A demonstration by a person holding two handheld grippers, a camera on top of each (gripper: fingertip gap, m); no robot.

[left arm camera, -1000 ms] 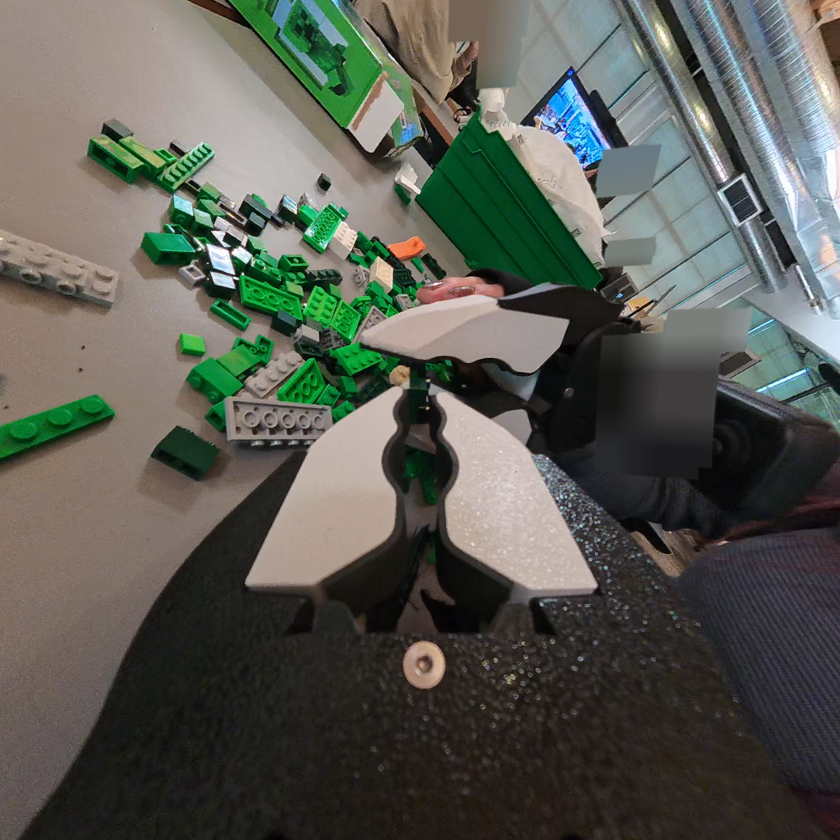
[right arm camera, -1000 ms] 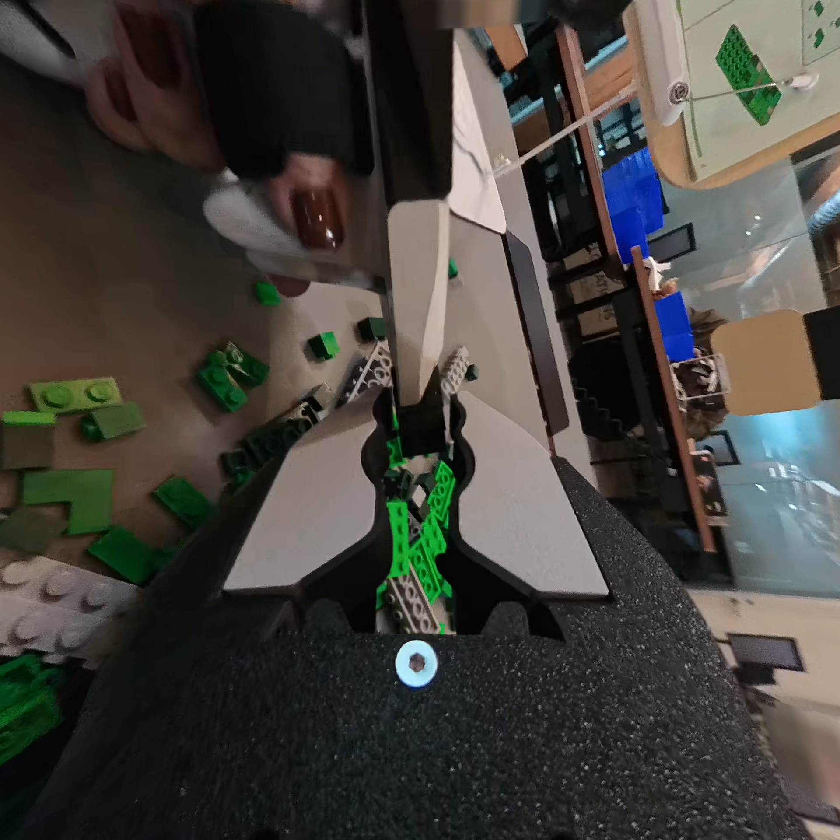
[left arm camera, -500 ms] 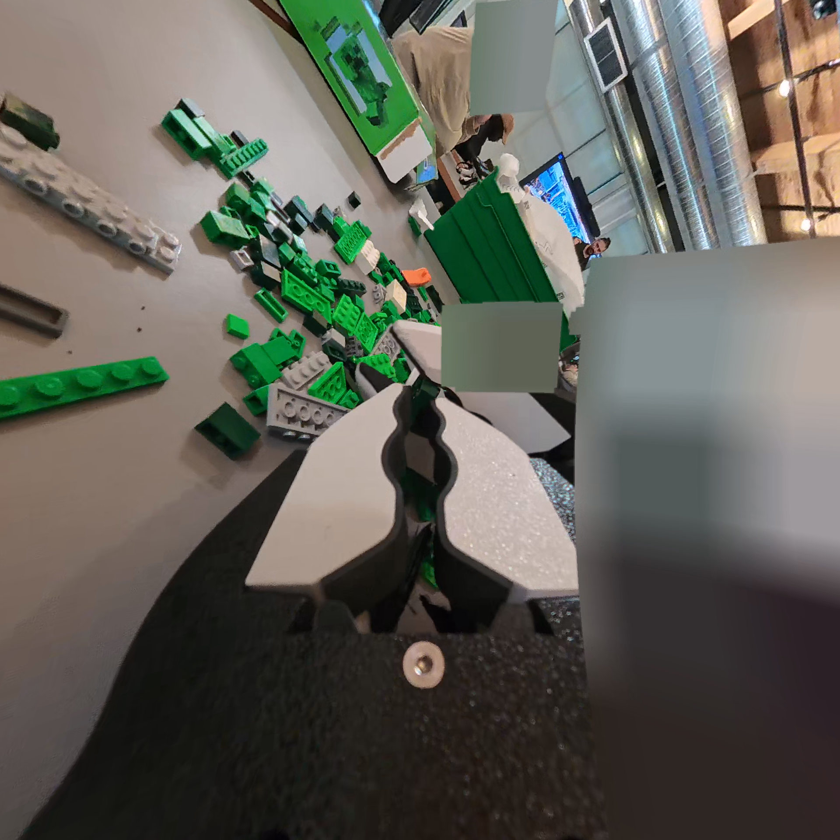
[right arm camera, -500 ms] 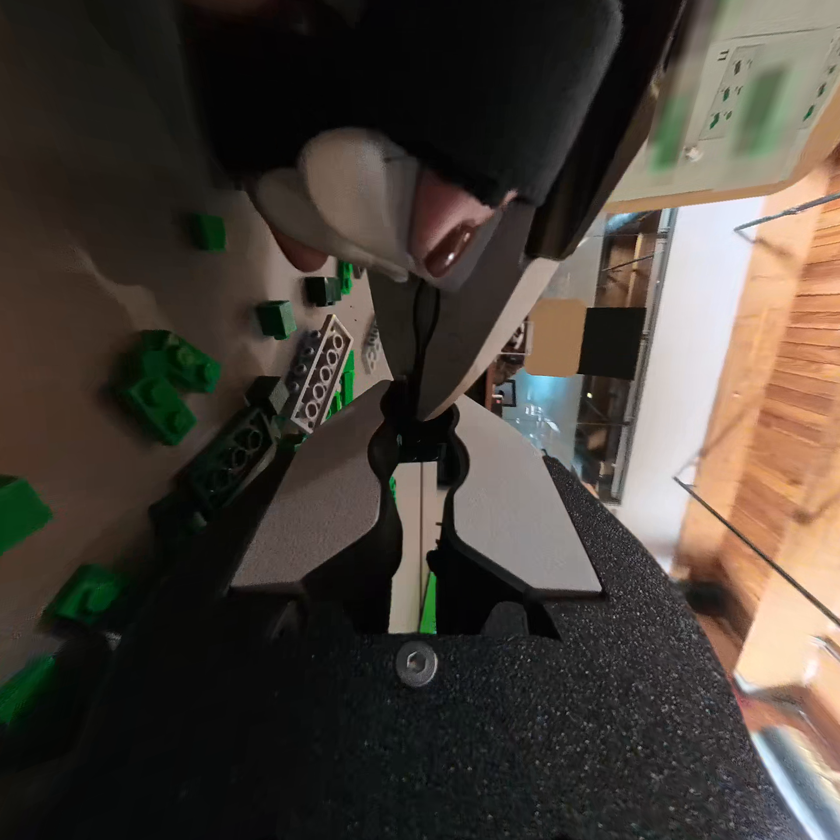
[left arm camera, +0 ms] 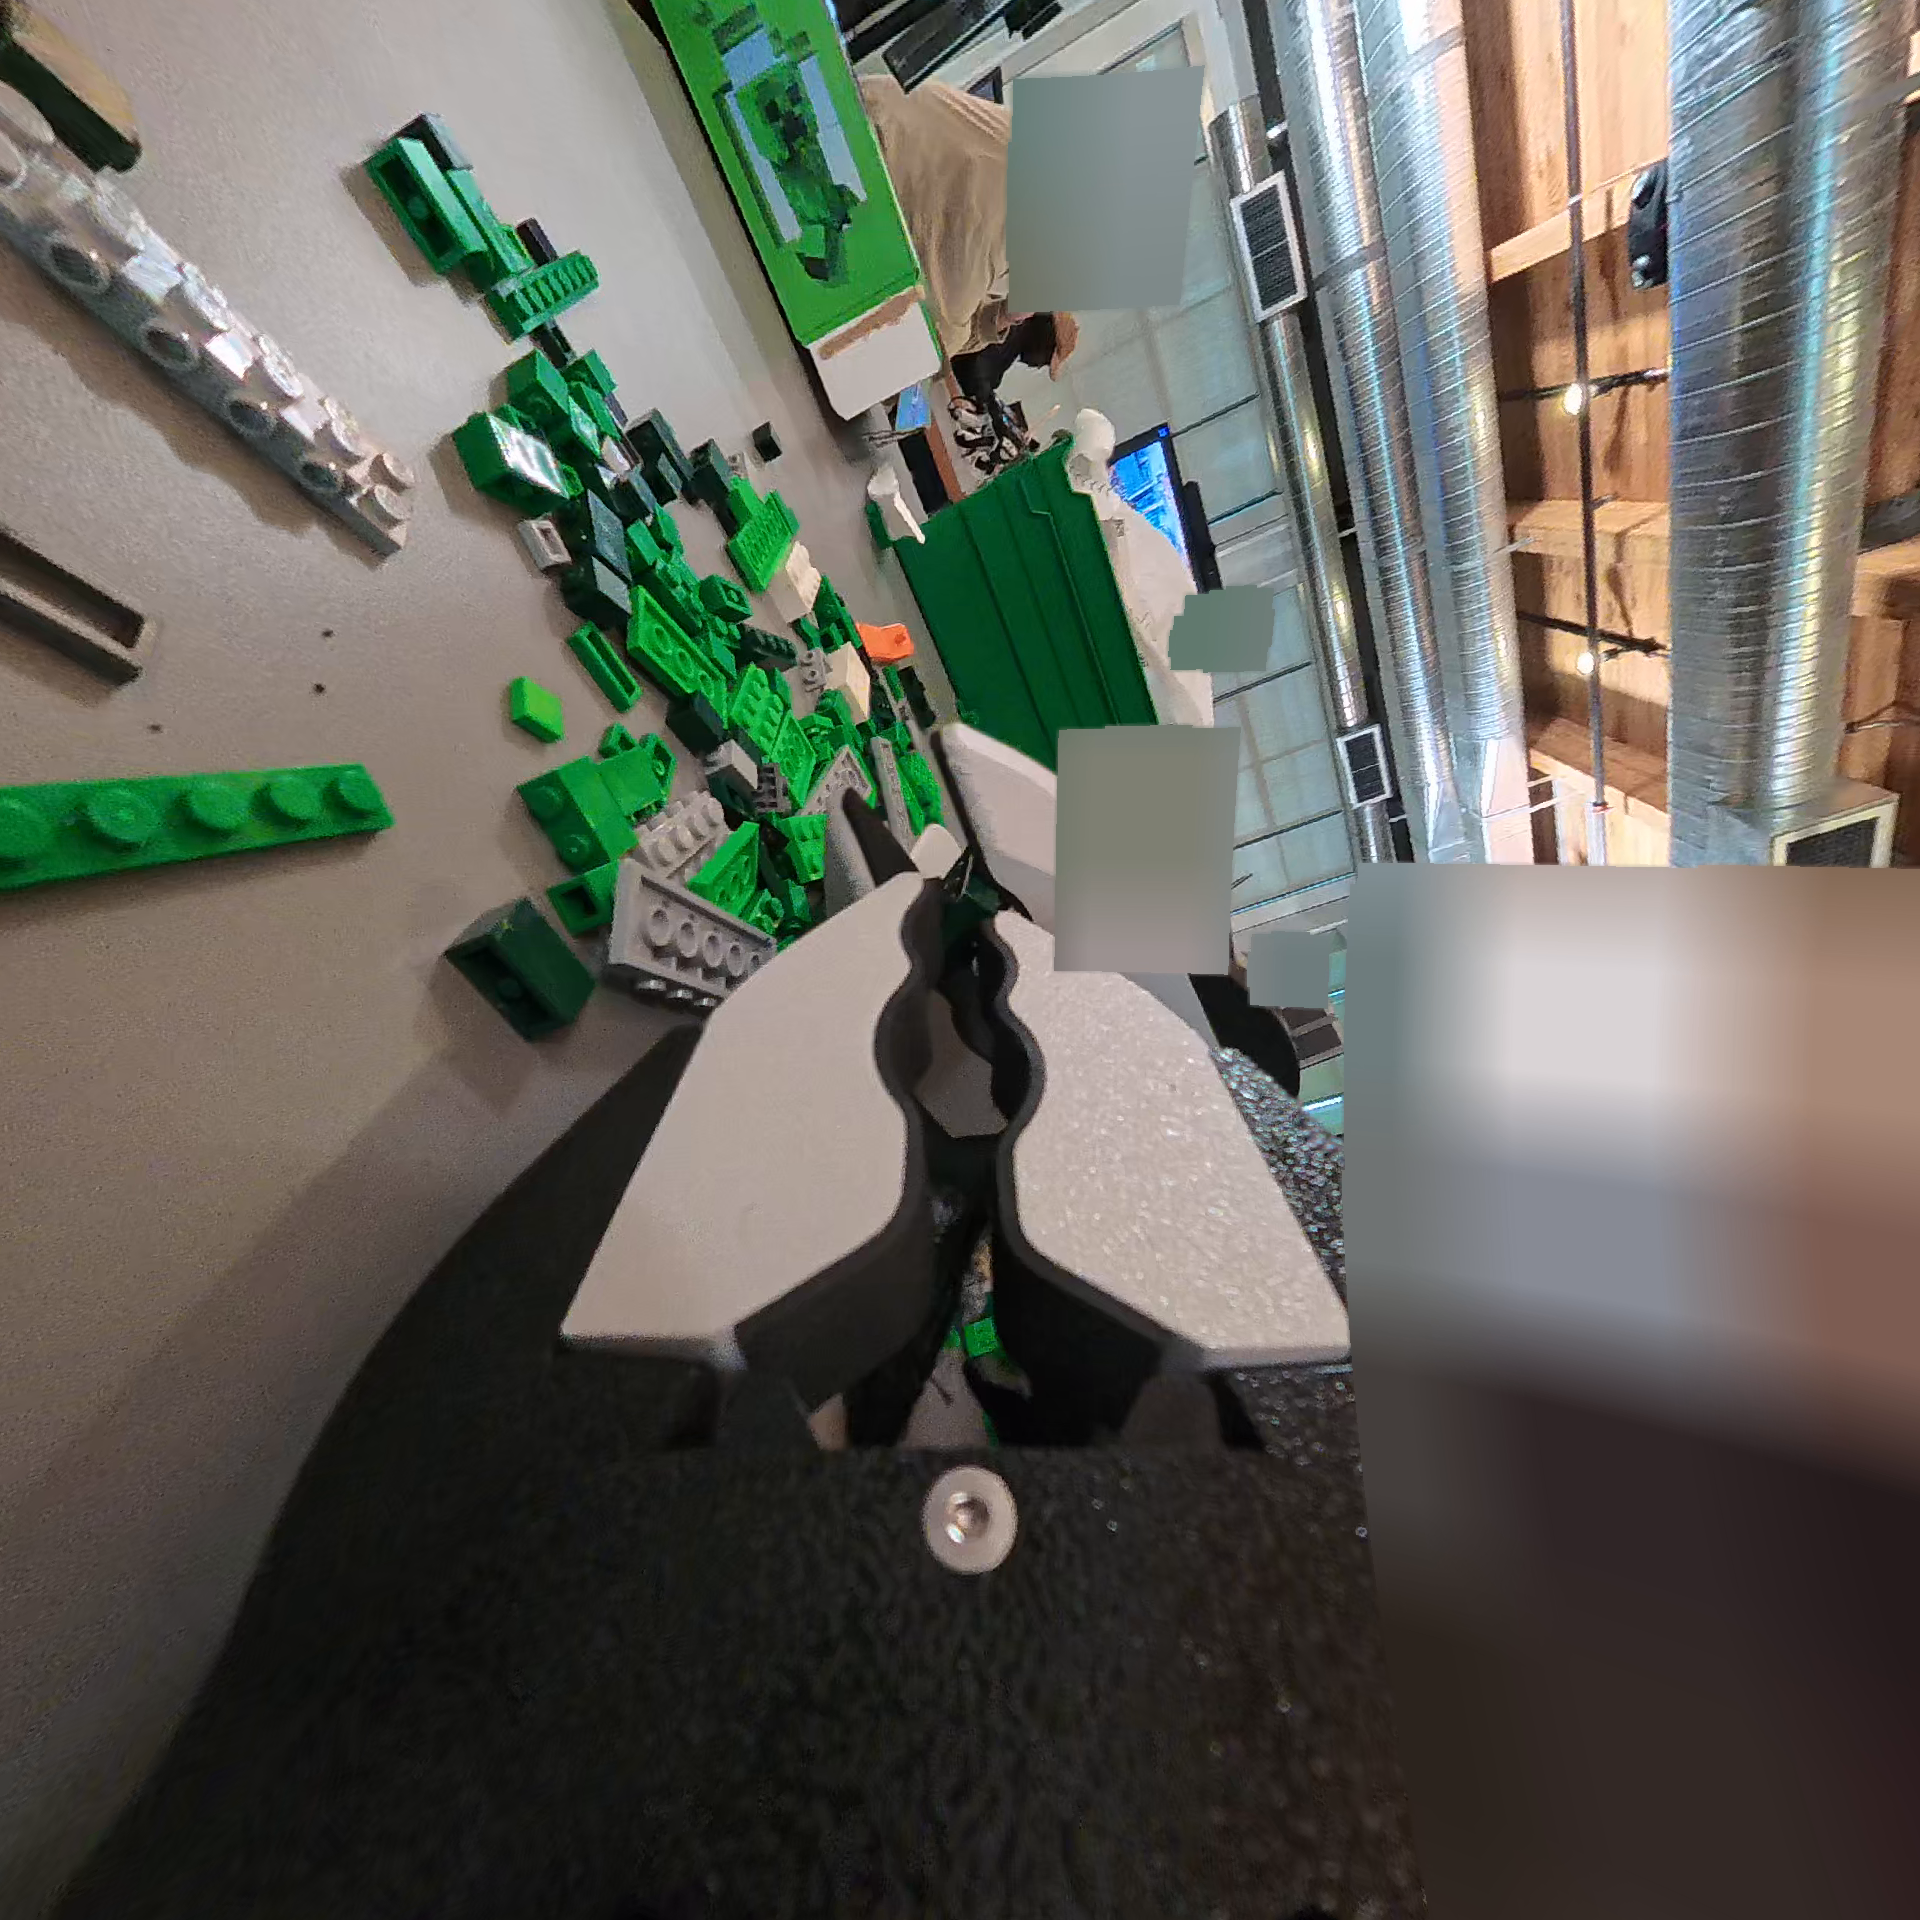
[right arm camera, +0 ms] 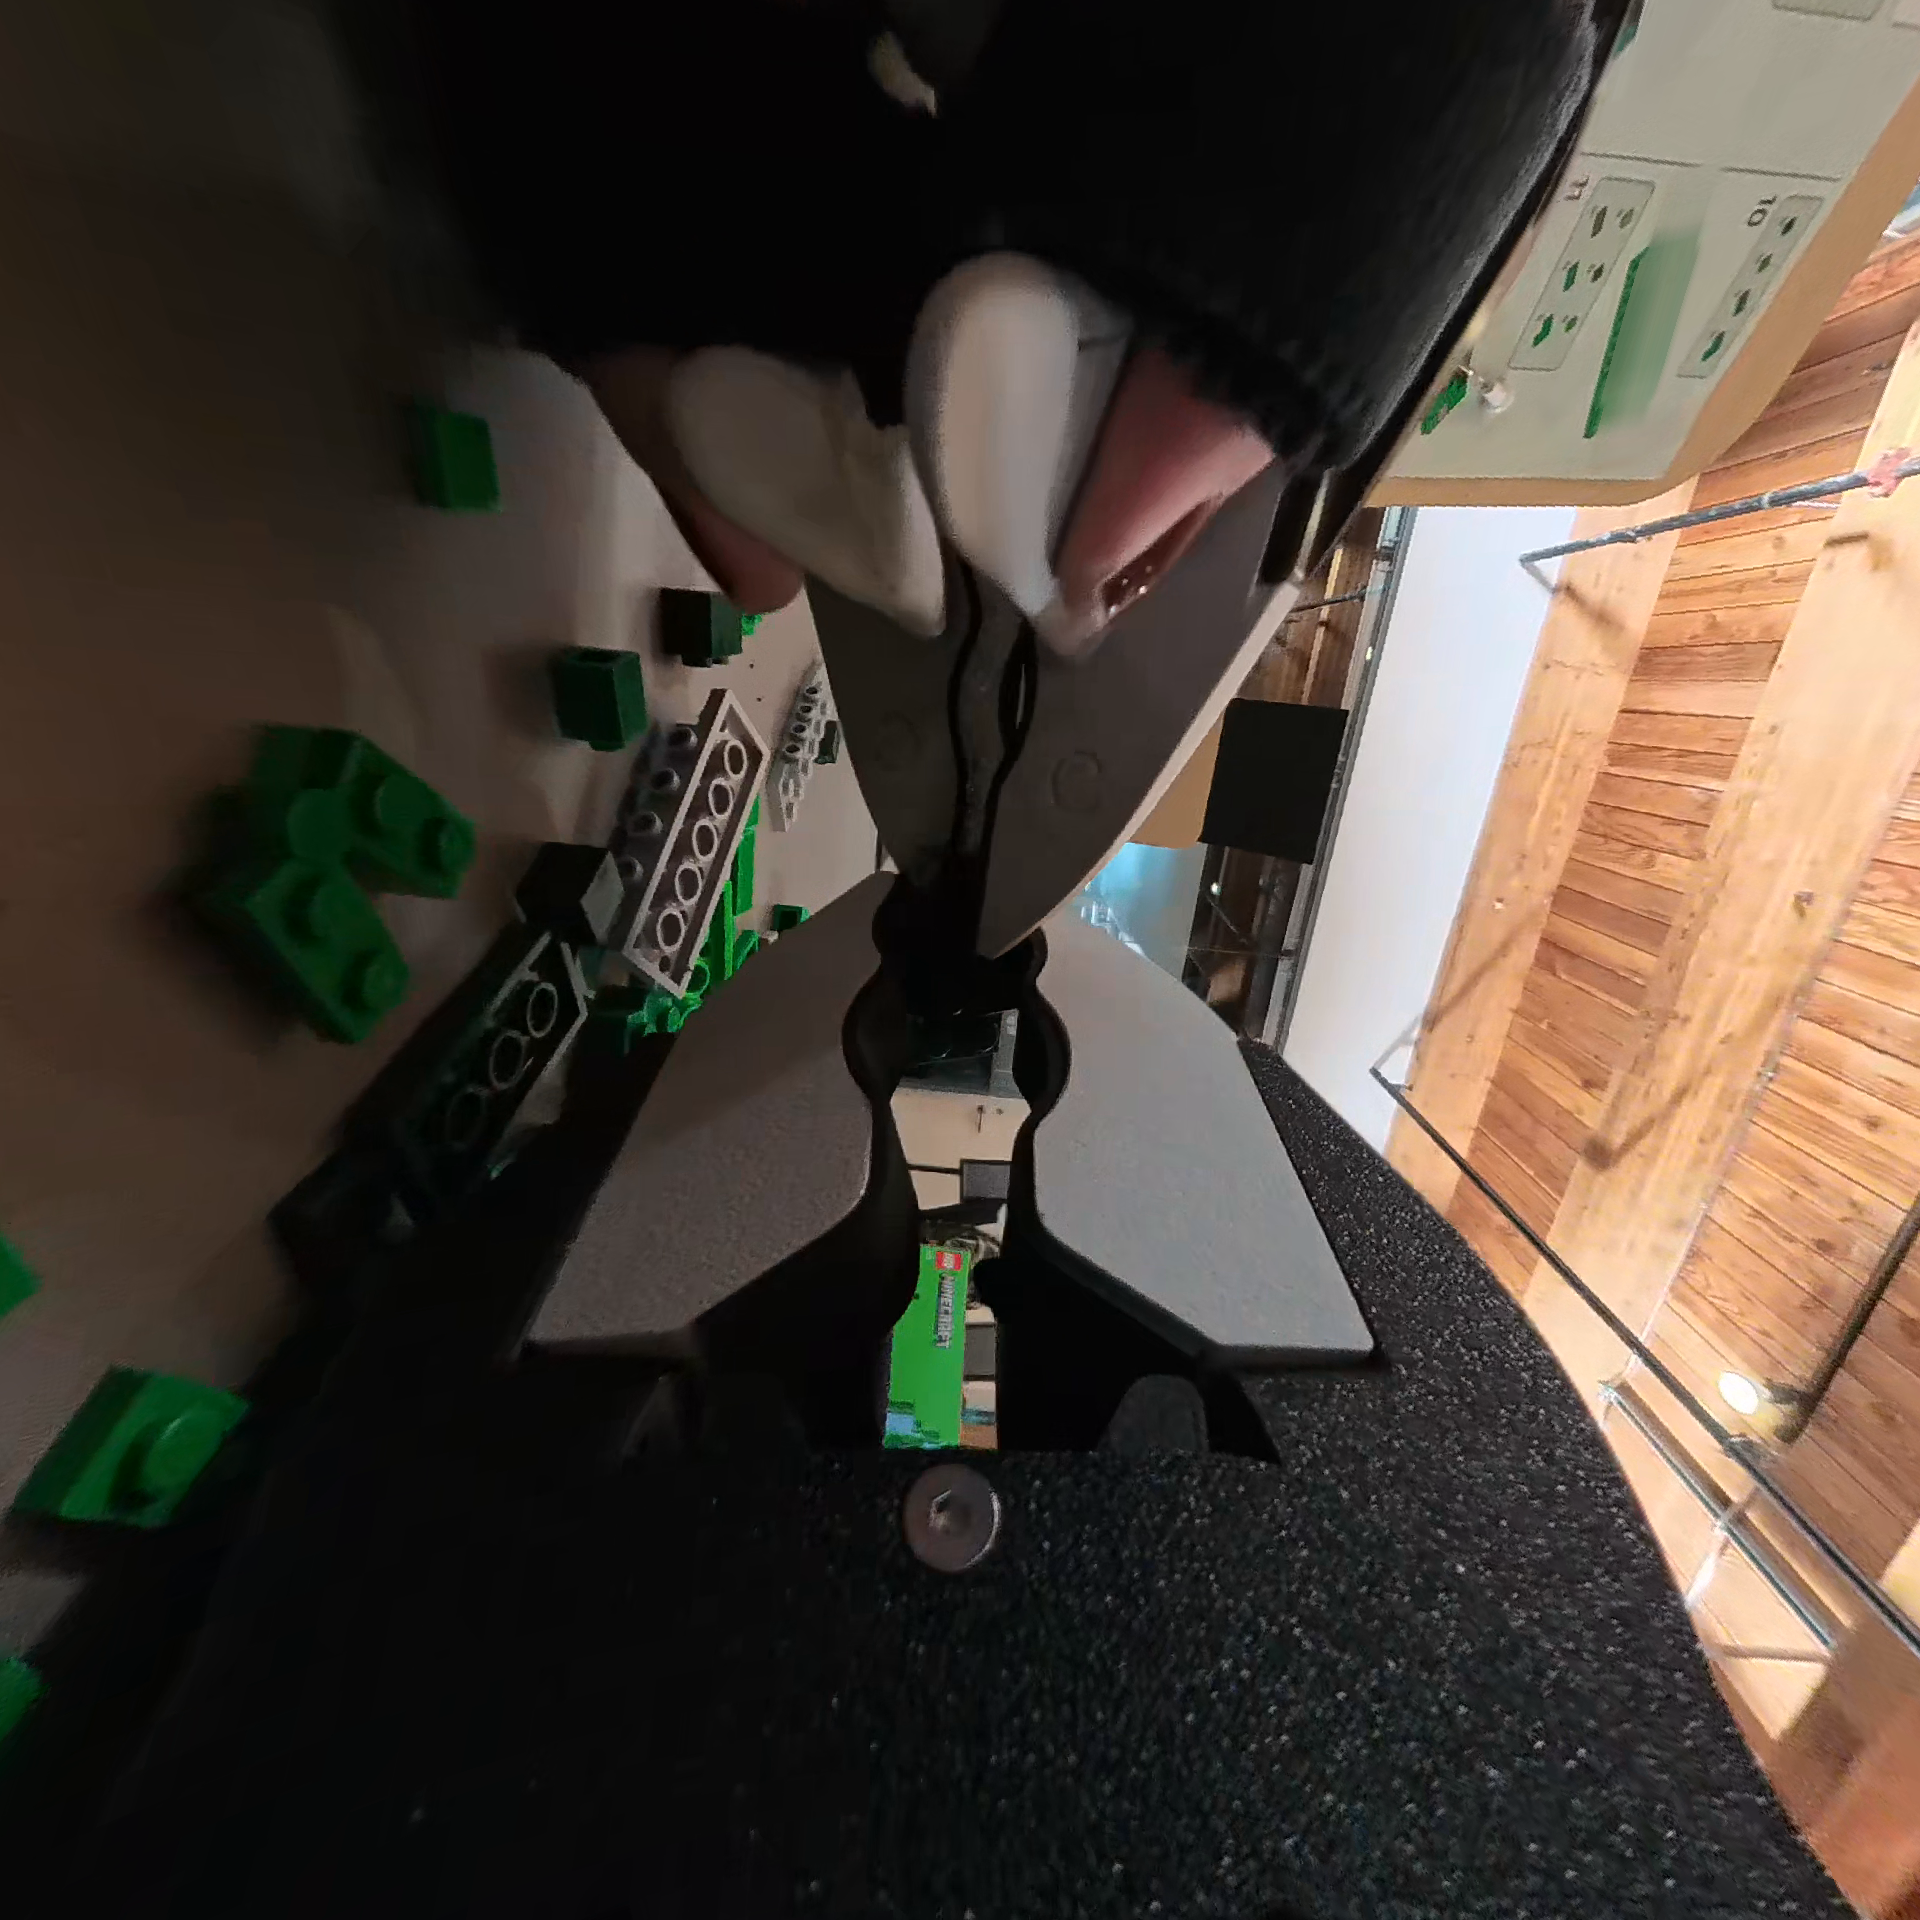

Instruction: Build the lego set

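Above the table [left arm camera: 260, 1091], my left gripper [left arm camera: 961, 914] and right gripper [right arm camera: 961, 940] meet tip to tip, each nipping a small dark piece [right arm camera: 951, 977], likely to press two parts together. The left view shows the brick pile [left arm camera: 707, 707] and box [left arm camera: 800, 177]; the right shows the instructions [right arm camera: 1621, 312].

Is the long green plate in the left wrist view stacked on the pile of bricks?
No, the long green plate lies alone on the table.
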